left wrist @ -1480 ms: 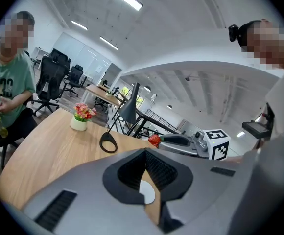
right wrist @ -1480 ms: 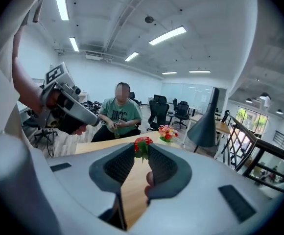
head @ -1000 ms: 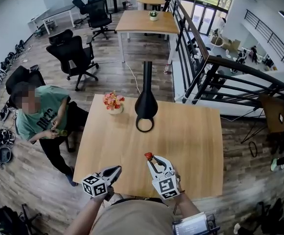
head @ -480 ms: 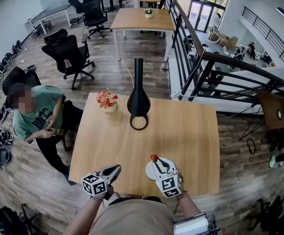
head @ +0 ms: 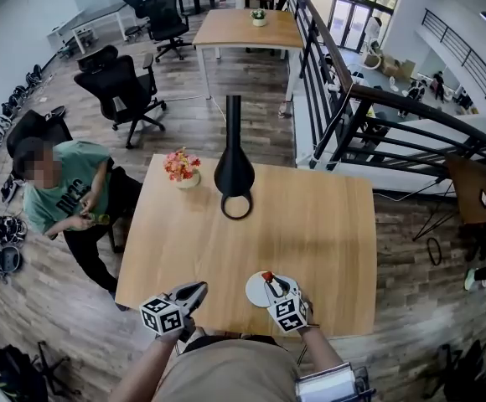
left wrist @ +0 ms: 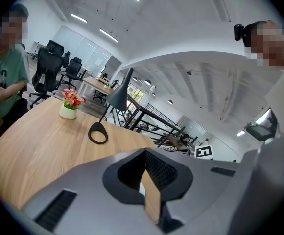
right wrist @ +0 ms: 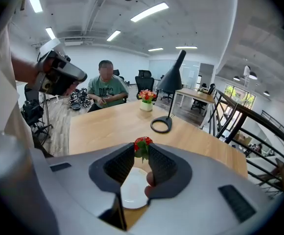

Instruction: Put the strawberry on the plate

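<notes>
Hovering by the near edge of the table (head: 310,224), your right gripper (head: 269,280) pinches the strawberry (head: 267,275) at its jaw tips. In the past second it has sunk closer over the white plate (head: 253,292), so release looks like the only step left. Your left gripper (head: 199,290) waits alongside, jaws together and empty. Beyond stand a black desk lamp (head: 234,174) and potted flowers (head: 181,167).
</notes>
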Demonstrator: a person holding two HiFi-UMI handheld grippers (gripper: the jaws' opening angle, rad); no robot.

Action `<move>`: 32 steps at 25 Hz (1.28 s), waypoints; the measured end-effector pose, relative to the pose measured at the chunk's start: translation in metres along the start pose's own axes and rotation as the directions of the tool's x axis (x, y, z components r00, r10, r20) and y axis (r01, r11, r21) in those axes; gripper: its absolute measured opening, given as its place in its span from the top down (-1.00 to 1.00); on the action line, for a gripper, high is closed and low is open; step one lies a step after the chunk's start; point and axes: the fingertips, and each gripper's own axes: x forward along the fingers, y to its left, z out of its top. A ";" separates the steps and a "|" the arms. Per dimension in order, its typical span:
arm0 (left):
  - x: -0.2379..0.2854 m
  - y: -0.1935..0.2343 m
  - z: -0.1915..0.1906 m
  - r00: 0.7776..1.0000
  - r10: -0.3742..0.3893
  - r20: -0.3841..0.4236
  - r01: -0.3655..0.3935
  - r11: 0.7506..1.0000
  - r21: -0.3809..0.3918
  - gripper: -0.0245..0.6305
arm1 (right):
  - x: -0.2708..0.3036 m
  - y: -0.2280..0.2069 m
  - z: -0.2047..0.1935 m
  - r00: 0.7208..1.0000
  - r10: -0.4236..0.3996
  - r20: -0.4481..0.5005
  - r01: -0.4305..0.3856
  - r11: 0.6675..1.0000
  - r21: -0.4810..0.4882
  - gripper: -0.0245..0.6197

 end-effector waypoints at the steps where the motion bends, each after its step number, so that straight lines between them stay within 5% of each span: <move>1: 0.001 -0.002 -0.001 1.000 0.003 0.000 -0.003 1.000 -0.001 0.92 | 0.004 0.000 -0.009 1.000 0.010 -0.021 -0.010 1.000 0.004 0.62; 13: 0.005 -0.012 -0.013 0.998 0.057 0.013 -0.057 0.998 -0.025 0.92 | 0.057 0.010 -0.091 0.969 0.136 -0.205 -0.125 0.990 0.064 0.62; 32: -0.018 -0.005 -0.020 0.990 0.130 0.046 -0.127 0.990 -0.069 0.92 | 0.116 0.034 -0.179 0.872 0.236 -0.430 -0.187 0.970 0.152 0.62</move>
